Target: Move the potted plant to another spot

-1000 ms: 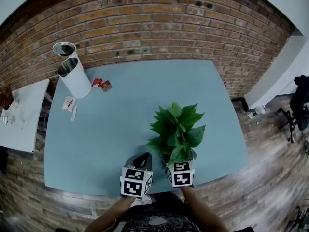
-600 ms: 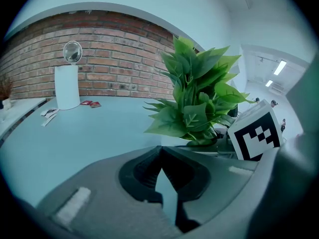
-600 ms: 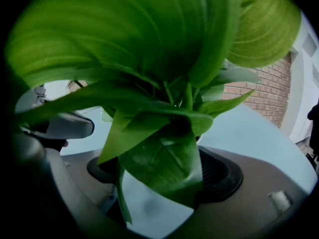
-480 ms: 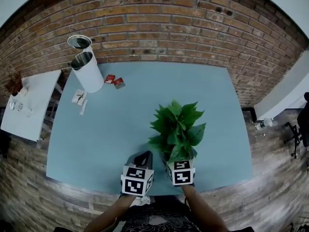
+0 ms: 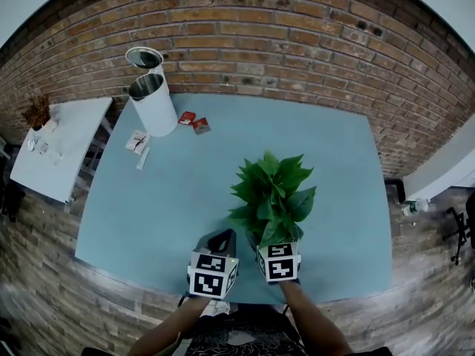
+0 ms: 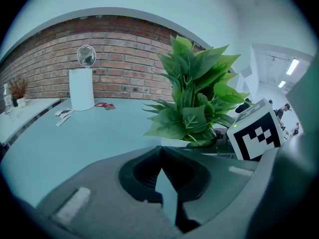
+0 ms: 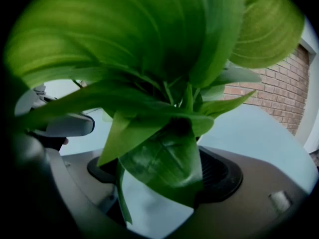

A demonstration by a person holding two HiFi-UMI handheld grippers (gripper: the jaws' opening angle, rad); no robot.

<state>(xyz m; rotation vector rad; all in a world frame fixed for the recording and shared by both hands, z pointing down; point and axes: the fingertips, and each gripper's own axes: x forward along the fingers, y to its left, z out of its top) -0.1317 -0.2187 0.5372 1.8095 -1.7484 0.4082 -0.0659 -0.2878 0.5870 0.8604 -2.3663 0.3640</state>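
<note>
Head view: plant (image 5: pixel 272 199) is standing near the near edge of the tabletop (image 5: pixel 171 199), right of the middle and well apart from the white bin (image 5: pixel 154 106) at the far left corner. My right tongs (image 5: pixel 273 247) are reaching in at its base under the leaves. My left tongs (image 5: pixel 220 238) are hanging just beside them, touching nothing.

Left gripper view: the left tongs (image 6: pixel 160 156) are sitting closed, tips together, with nothing between them. The plant (image 6: pixel 194 98) is rising just beyond, to the right.

Right gripper view: leaves (image 7: pixel 159 73) are filling most of the picture. Below them the right tongs (image 7: pixel 159 172) are standing wide with the pale pot (image 7: pixel 149 214) between the jaws. I am judging them to be gripping the plant by its pot, though leaves are hiding part of the contact.

The grasp is looking done. Whether the pot is clearing the tabletop I cannot tell. Carrying it to a fresh spot, setting it down upright and letting go are remaining.
</note>
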